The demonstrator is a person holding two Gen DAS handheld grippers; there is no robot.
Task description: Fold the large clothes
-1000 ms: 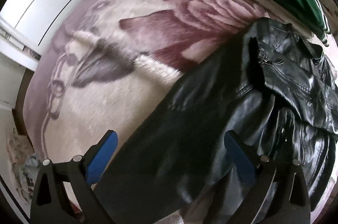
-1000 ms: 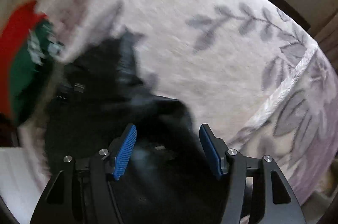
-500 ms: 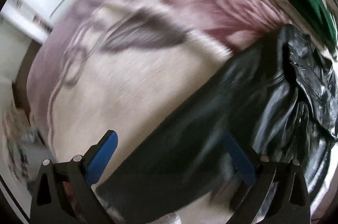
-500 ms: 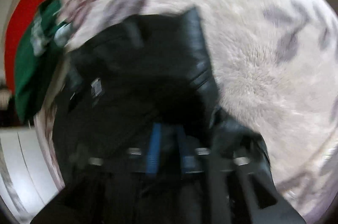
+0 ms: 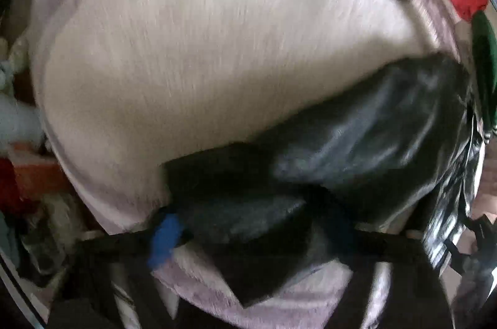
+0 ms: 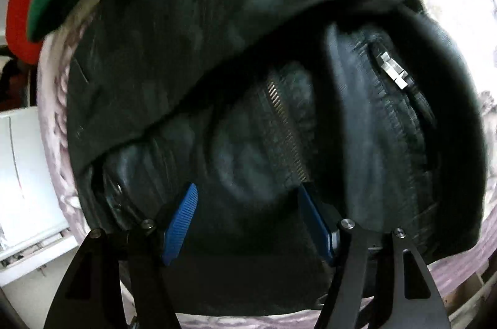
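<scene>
One heavy, slick, stiff-creasing black leather jacket (image 6: 217,49), sprawled on bed's plush blanket (image 5: 202,34). Left tongs (image 5: 250,223) just closing around sleeve cuff (image 5: 236,214), grip too blurred to tell; right tongs (image 6: 247,195) just opening, apart over zipper front. Probably best gripped at seams
</scene>
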